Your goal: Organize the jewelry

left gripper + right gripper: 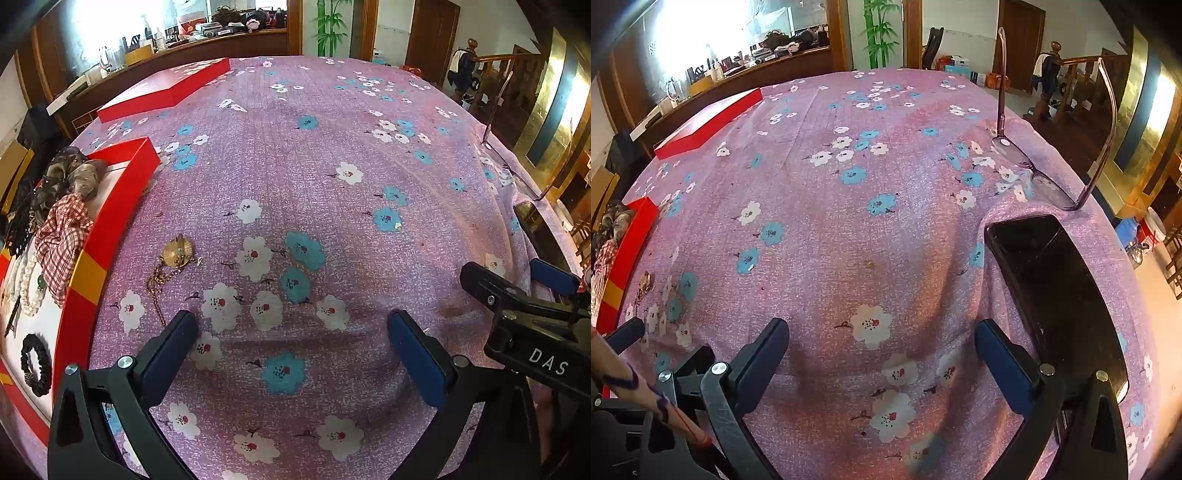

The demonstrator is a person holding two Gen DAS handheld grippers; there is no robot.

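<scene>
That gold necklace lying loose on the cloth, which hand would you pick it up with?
Probably the left. The gold necklace lies just ahead of the open left gripper, beside the red box. From the right gripper, also open, it sits far off at the left edge.

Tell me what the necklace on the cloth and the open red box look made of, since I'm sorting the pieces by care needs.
The necklace: gold-toned metal by the look, a shiny fan-shaped pendant on a fine chain; plated or solid cannot be told. The open red box: probably rigid cardboard with a smooth, slightly glossy red covering, a gold band and a white lining, judging by its crisp edges.
</scene>
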